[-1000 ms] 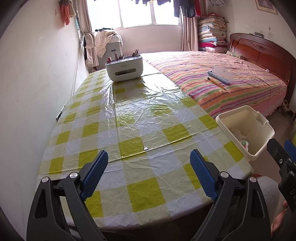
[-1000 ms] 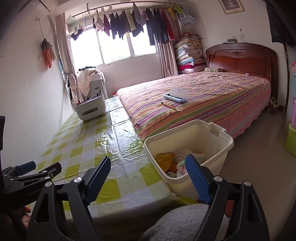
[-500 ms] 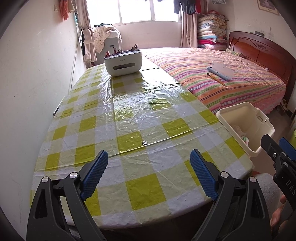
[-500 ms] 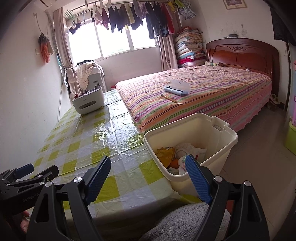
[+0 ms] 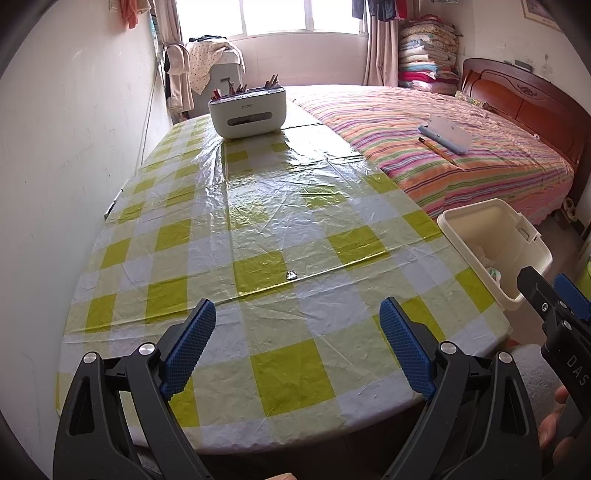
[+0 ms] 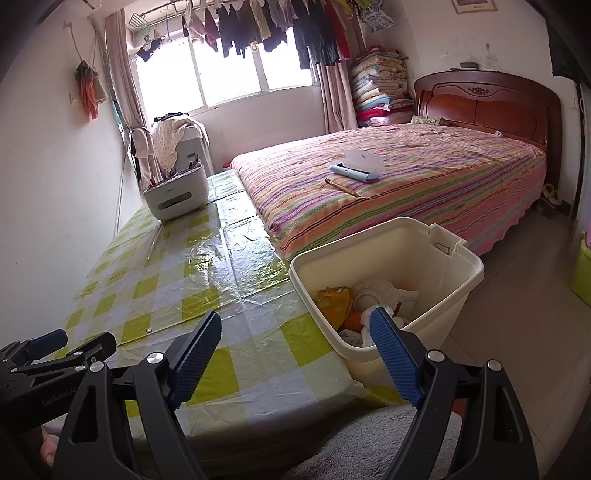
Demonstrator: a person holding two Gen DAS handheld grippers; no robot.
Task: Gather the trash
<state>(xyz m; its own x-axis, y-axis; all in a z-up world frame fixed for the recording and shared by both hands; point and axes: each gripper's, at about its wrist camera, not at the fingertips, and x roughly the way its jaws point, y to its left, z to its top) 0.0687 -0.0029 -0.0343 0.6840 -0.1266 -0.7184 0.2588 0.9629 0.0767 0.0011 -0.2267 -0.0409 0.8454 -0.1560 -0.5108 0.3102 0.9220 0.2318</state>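
Both grippers, left (image 5: 297, 343) and right (image 6: 295, 354), wide open, empty; I risk knocking cream plastic bin (image 6: 436, 236) off table edge.

White walls (image 6: 48, 192), bright window (image 6: 225, 70) top centre with laundry (image 6: 266, 26) hung above. Striped bed (image 6: 406, 184) right, wooden headboard (image 6: 487, 107) upper right. Checked table (image 5: 258, 236) centre-left. Tiled floor (image 6: 524, 325) lower right.

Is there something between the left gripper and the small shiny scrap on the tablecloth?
Nothing visible. The left gripper is open, and only bare checked tablecloth lies between it and the small shiny scrap.
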